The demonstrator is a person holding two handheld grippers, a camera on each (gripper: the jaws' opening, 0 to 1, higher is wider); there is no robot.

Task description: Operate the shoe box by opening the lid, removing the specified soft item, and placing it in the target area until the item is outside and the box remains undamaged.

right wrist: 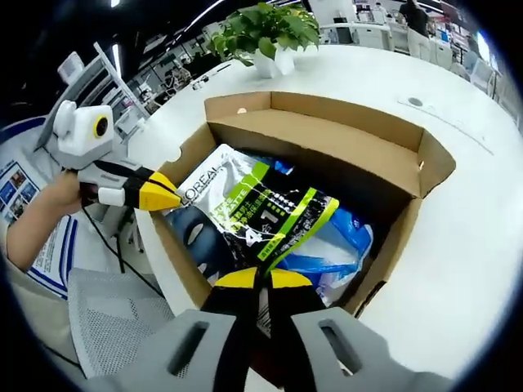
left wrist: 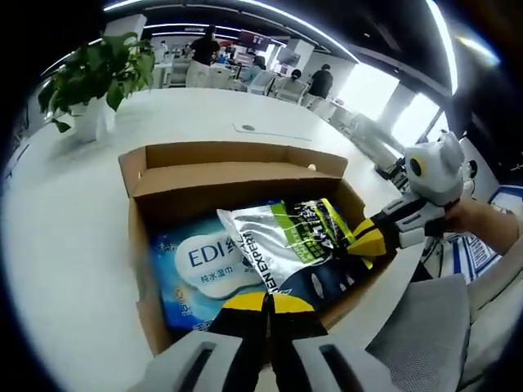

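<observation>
The shoe box (left wrist: 237, 155) sat open on the white desk (left wrist: 65, 245), flaps up, and the soft item looked to be the silver and green pouch (left wrist: 286, 237), lying on top of a blue wipes pack (left wrist: 204, 261) inside the box.

In the left gripper view, the left gripper (left wrist: 265, 304) had its fingers pressed together right at the pouch's near corner. Hard to say if they'd actually pinched any film. The right gripper (left wrist: 368, 238) came in from the side, and its fingers seemed clamped on the pouch's far edge.

The right gripper view backed that up: the right gripper (right wrist: 261, 279) was closed where the pouch (right wrist: 245, 204) met its fingertips, with the left gripper (right wrist: 159, 194) across the box (right wrist: 327, 110) from them, by the wall.

Handling-wise, that pouch was probably light, floppy and slick, glossy foil that slides out of a shallow pinch. The sealed edge seam would be the best place to grab. Cardboard walls sat close beside both sets of fingers, so dragging sideways risked tearing a flap.

The desk was smooth and roomy beyond the fingers, with a potted plant (right wrist: 265, 28) further off and an office behind it.
</observation>
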